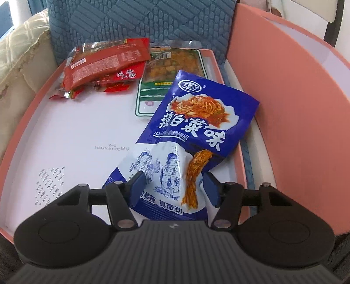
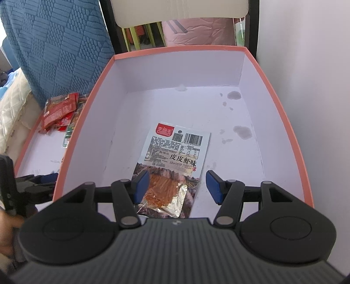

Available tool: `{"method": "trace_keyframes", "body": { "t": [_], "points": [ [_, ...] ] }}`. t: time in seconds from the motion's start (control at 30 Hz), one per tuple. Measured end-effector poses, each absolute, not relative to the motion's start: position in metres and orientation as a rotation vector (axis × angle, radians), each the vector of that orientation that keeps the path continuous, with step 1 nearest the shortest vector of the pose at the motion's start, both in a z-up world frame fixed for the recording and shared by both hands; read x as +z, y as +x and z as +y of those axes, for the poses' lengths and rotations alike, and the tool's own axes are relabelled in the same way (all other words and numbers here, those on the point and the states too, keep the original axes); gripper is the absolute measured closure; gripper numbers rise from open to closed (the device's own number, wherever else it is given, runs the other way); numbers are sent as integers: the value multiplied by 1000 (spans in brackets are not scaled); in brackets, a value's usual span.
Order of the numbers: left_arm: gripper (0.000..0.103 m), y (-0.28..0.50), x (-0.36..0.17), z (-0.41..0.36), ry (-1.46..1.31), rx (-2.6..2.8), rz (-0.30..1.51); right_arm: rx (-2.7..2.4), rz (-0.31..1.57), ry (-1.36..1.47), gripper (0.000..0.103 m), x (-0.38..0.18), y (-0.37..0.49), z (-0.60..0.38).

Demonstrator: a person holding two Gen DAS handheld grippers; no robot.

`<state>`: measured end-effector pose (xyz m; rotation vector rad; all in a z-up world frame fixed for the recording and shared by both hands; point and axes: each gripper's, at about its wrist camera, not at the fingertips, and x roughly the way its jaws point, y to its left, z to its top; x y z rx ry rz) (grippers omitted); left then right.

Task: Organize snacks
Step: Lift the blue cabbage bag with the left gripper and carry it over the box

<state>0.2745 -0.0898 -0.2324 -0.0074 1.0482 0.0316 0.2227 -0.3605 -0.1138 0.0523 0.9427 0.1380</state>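
In the left wrist view a blue snack bag (image 1: 186, 139) lies in the shallow pink lid tray (image 1: 28, 109), its lower end between the pads of my left gripper (image 1: 174, 187), which stands open around it. Behind it lie a green-edged packet (image 1: 172, 65) and red packets (image 1: 105, 63). In the right wrist view my right gripper (image 2: 177, 185) is open above a shrimp-flavour packet (image 2: 175, 161) that lies flat on the floor of the deep pink box (image 2: 284, 122). The packet sits nearer the left pad (image 2: 142, 183); no pad visibly presses it.
The deep pink box wall (image 1: 295, 109) rises right of the tray. A blue cushion (image 1: 140, 24) and a cream quilt (image 1: 19, 56) lie behind and left. The box floor has grey stains (image 2: 240, 131). A chair (image 2: 179, 13) and wall (image 2: 317, 65) stand beyond the box.
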Motion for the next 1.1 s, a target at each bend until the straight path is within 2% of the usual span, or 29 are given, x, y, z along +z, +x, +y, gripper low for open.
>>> {"method": "trace_keyframes", "body": {
  "t": [0.07, 0.27, 0.37, 0.73, 1.1],
  "points": [
    [54, 274, -231, -89, -10, 38, 1047, 137, 942, 48, 44, -113, 222, -359],
    [68, 272, -223, -76, -95, 43, 1051, 136, 932, 33, 44, -108, 218, -353],
    [71, 270, -212, -71, -140, 39, 1044, 138, 929, 31, 44, -107, 214, -350],
    [72, 263, -140, -72, -243, 2, 941, 142, 903, 20, 44, -97, 199, -343],
    [72, 262, -59, -109, -297, -105, 807, 132, 857, 24, 44, -85, 192, -349]
  ]
}}
